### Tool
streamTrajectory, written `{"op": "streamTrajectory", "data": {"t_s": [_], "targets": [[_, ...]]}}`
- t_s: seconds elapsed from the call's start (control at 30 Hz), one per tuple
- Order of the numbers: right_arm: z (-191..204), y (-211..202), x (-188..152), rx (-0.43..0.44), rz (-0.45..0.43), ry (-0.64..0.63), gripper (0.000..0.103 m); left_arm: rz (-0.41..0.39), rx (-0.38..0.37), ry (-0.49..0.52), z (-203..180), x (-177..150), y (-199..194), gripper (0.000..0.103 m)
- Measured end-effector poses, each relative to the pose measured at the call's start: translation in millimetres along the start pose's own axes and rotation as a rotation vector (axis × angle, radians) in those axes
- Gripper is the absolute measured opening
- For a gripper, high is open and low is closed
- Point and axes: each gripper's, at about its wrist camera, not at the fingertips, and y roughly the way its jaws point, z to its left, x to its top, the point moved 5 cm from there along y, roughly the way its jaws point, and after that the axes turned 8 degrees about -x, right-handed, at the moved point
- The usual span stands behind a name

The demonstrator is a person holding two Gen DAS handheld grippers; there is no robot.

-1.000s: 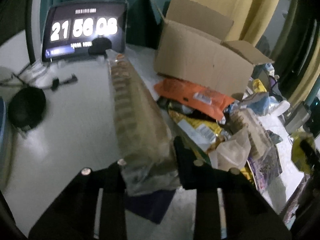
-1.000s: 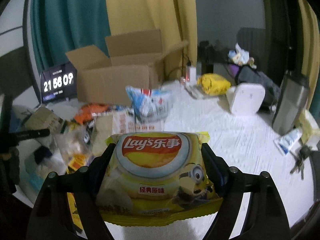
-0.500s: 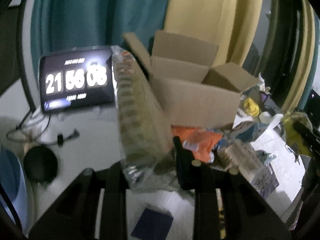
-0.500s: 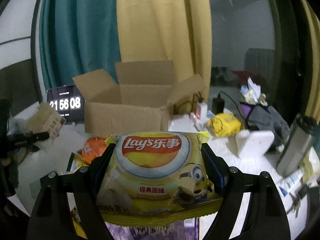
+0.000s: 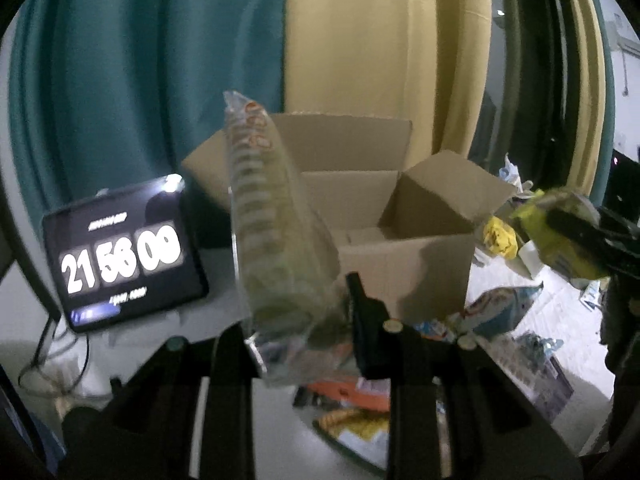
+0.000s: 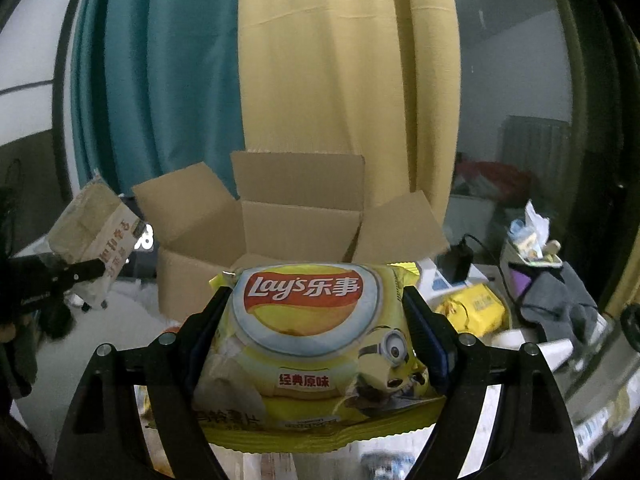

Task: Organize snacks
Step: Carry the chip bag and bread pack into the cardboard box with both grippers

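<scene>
At lower centre of the frame the right gripper (image 6: 316, 322) clamps a yellow Lay's chip bag (image 6: 316, 344) between its fingers, in front of an open cardboard box (image 6: 280, 216) with flaps spread.

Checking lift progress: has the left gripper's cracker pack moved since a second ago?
Yes. The cracker pack has risen from table level to in front of the cardboard box opening.

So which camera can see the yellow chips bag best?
The right wrist view: the Lay's chips bag faces the camera, logo readable, between the right gripper's fingers. The left wrist view shows it only small, blurred, at the right edge.
</scene>
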Motion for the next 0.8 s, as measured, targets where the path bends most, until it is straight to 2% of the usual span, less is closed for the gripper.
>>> {"op": "streamTrajectory", "data": {"t_s": [0.3,0.57,0.63,0.67,0.7,0.73,0.8], "targets": [[8,65,45,0.002,-0.009,0.005,0.085,-0.012,-0.028,0.067,-3,45,54,0.026],[22,124,71,-0.002,0.006,-0.023,0.085,0.07,-0.031,0.09,12,66,112,0.03],[26,141,78,-0.005,0.002,-0.03,0.087,0.075,-0.02,0.068,20,72,121,0.047],[30,150,82,-0.008,0.009,-0.051,0.088,0.074,-0.011,0.058,23,74,122,0.073],[32,154,84,-0.013,0.007,-0.064,0.091,0.072,-0.007,0.05,27,76,122,0.092],[34,154,86,-0.021,-0.015,-0.073,0.093,0.061,-0.006,0.044,30,77,120,0.097],[39,146,90,-0.03,-0.08,-0.082,0.094,0.039,0.006,0.034,35,79,111,0.097]]}}
